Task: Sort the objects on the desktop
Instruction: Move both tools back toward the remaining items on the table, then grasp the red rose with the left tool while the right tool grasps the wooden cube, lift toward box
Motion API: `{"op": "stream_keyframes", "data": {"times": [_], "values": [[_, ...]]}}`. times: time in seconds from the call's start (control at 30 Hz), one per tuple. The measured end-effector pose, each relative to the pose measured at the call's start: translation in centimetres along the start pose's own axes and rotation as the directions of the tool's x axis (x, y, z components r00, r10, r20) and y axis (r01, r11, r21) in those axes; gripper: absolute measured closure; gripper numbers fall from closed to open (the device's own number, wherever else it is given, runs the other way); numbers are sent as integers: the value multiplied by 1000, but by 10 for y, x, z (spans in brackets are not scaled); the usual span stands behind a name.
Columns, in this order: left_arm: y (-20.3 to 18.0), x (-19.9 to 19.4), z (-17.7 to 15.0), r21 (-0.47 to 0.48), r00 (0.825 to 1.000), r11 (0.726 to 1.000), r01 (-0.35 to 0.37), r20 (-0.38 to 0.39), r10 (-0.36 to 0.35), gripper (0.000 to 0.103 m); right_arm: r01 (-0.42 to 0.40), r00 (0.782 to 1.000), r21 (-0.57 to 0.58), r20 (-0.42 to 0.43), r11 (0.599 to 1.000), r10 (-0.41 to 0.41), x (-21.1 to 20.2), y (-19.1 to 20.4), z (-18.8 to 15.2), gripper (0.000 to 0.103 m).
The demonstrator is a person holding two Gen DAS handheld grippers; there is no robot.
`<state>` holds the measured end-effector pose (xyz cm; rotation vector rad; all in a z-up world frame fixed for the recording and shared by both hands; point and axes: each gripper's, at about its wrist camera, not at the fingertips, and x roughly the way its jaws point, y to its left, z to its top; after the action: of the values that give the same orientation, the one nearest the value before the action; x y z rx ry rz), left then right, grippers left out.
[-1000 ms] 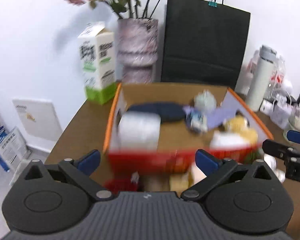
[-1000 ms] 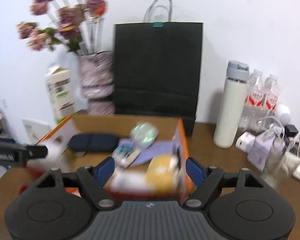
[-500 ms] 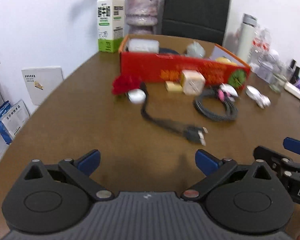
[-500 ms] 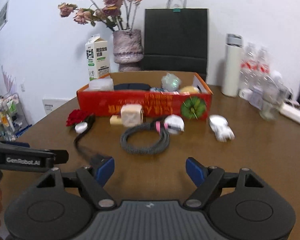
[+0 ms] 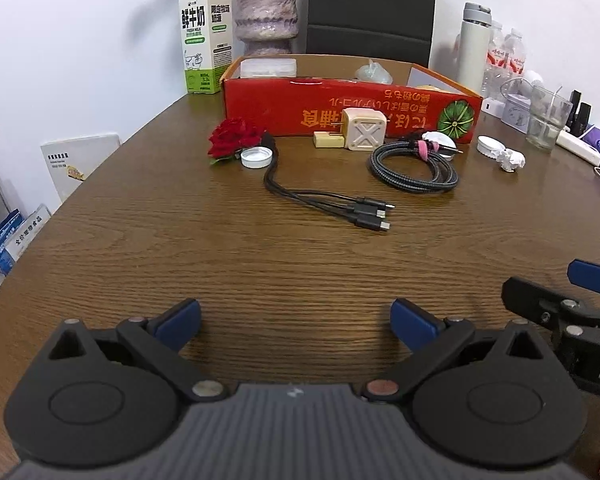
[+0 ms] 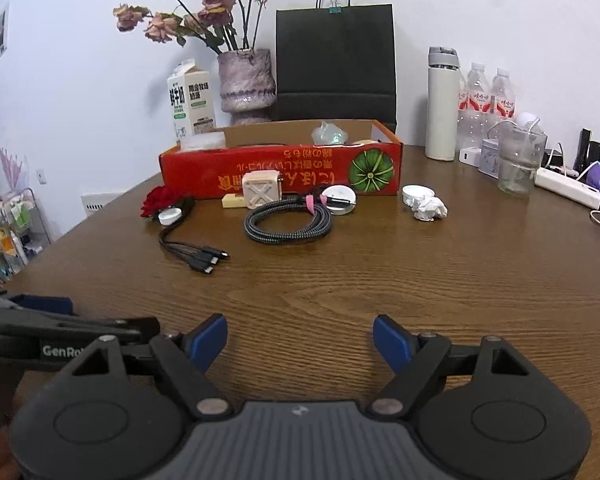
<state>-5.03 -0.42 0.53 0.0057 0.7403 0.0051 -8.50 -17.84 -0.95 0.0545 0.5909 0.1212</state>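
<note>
The left gripper [image 5: 295,314] is being held open and empty over bare wood, the right gripper [image 6: 300,338] likewise. Ahead, before the red cardboard box [image 6: 284,168], the black multi-plug cable [image 5: 324,200] is lying, plugs pointing right, judged nearer the left gripper; the coiled braided cable [image 6: 288,220] is judged nearer the right.

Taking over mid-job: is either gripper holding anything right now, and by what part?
Nothing is held. The left gripper and right gripper are both open over bare table.
</note>
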Motion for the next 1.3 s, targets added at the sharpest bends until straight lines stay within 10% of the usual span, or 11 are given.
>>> {"op": "stream_keyframes", "data": {"times": [0.3,0.47,0.7,1.03,1.3], "values": [[47,1,55,7,995,999,52,90,-53,0,-30,999,-48,23,998,31,2,-6,21,25],[82,47,115,-59,955,954,295,3,-295,0,-57,997,-62,51,996,60,21,-5,52,25],[75,119,152,9,986,986,165,-34,-164,10,-115,993,-120,17,986,118,73,18,86,34],[101,145,141,-141,972,962,234,-4,-237,22,-51,998,-76,39,996,55,147,28,120,38],[104,135,133,-135,981,972,192,40,-188,57,-72,997,2,-23,997,72,197,31,129,52]]}}
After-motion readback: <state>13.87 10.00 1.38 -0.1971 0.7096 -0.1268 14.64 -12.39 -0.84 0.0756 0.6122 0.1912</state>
